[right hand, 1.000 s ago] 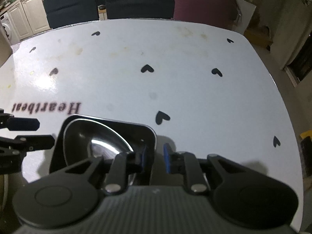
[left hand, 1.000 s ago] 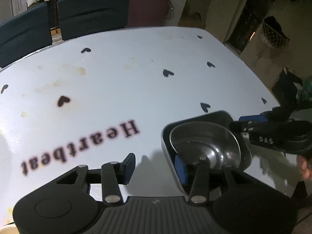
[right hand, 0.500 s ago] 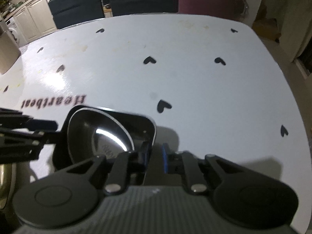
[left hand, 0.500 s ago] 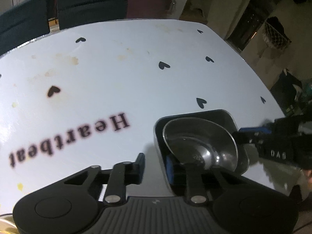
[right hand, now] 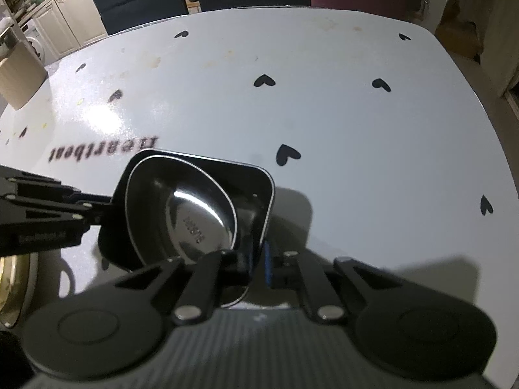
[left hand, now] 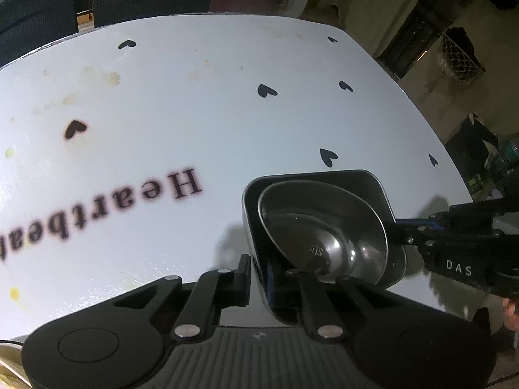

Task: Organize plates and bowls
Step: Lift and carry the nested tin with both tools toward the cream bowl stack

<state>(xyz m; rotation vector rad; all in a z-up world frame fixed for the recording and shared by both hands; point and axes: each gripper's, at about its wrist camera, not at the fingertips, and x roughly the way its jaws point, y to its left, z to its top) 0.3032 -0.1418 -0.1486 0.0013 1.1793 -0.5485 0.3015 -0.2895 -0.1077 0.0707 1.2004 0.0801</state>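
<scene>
Bowls come first: a round steel bowl (left hand: 327, 236) sits tilted inside a square, dark-walled steel dish (left hand: 366, 183), leaning toward one side so its rim rides higher against one wall than the other, not yet lying flat. The nested pair is at about 5 o'clock in the left wrist view and about 8 o'clock in the right wrist view, low over the white table (right hand: 356, 123) printed with black hearts and the word "Heartbeat"; a shadow falls under the dish, and I cannot tell whether it touches the surface or is held just above it. The left gripper (left hand: 259, 278) pinches one wall of the square dish, one finger outside and the other inside it, its jaws narrowed to the thickness of that wall. The right gripper (right hand: 256, 262) does the same on the neighbouring wall, jaws drawn close together on it, so both hands carry the same dish. Judged from this, one bowl is already stacked into another, roughly, and what remains is to level it and set the pair down. At 8 o'clock in the right wrist view the gold-and-cream rim of a plate (right hand: 13, 288) shows at the table's near edge, apart from the stack; it looks still to be sorted. Dark chairs (right hand: 136, 3) stand at 12 o'clock beyond the table.
</scene>
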